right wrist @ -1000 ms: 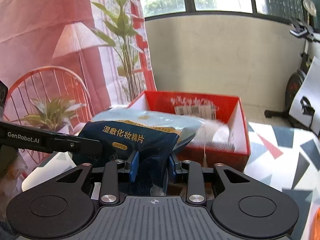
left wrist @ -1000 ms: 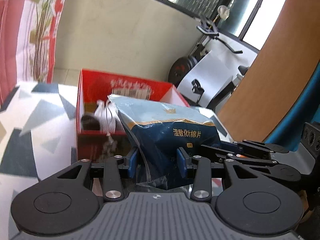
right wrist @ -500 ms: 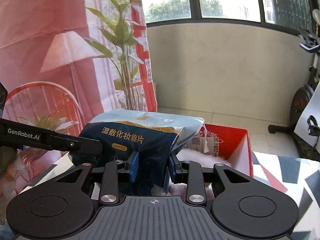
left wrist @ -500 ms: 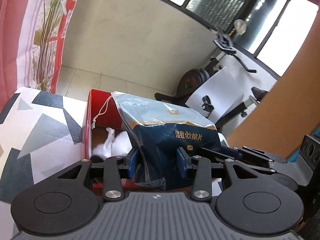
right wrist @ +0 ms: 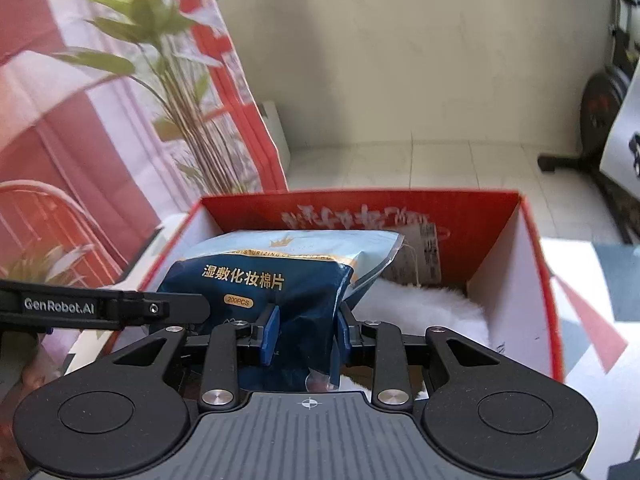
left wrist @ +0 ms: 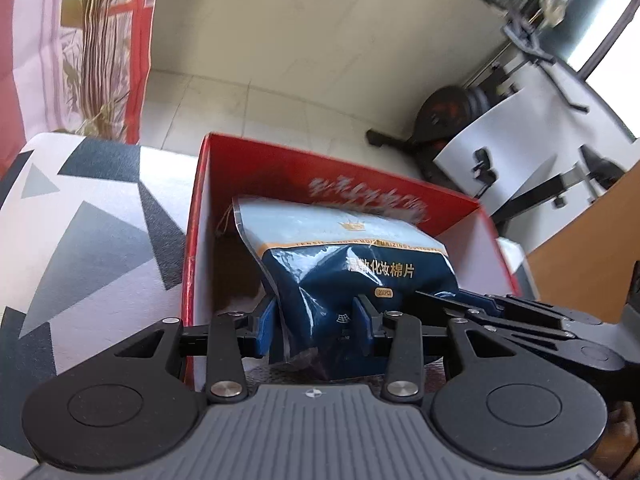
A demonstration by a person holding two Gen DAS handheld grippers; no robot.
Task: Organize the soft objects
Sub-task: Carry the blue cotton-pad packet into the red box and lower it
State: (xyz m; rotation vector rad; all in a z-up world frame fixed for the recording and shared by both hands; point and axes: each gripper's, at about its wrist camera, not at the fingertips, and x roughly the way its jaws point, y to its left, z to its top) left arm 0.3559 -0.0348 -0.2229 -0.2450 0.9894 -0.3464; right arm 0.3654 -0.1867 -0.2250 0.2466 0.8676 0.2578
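**Placement of the cotton-pad bag into the red box**

Bag in a two-handed carry. Your left gripper is clamped on the lower part of the blue cotton-pad bag, its blue pads pressing in the film on either side. Your right gripper pinches the same bag at a narrower fold. Both grips look firm.

Position: the bag hangs over the open red box, its sealed top tilted toward the far wall. Whether its bottom touches anything inside I cannot tell; the grippers hide it.

Inside the box: a white fluffy item fills the side under the right gripper, with a paper tag standing behind it. The free room appears to lie on the left gripper's side, where the box floor looks dark and bare.

How to do it well, as I judge it:
- Lower both hands together so the bag stays level and does not twist between the two grips.
- Steer toward the bare side, beside the fluffy item, not on top of it.
- Keep the fingers clear of the box's near wall.
- Let go only once the bag rests on something; open both grippers together, then lift straight out.

Risk: the film is slick, and one early release would swing the bag.
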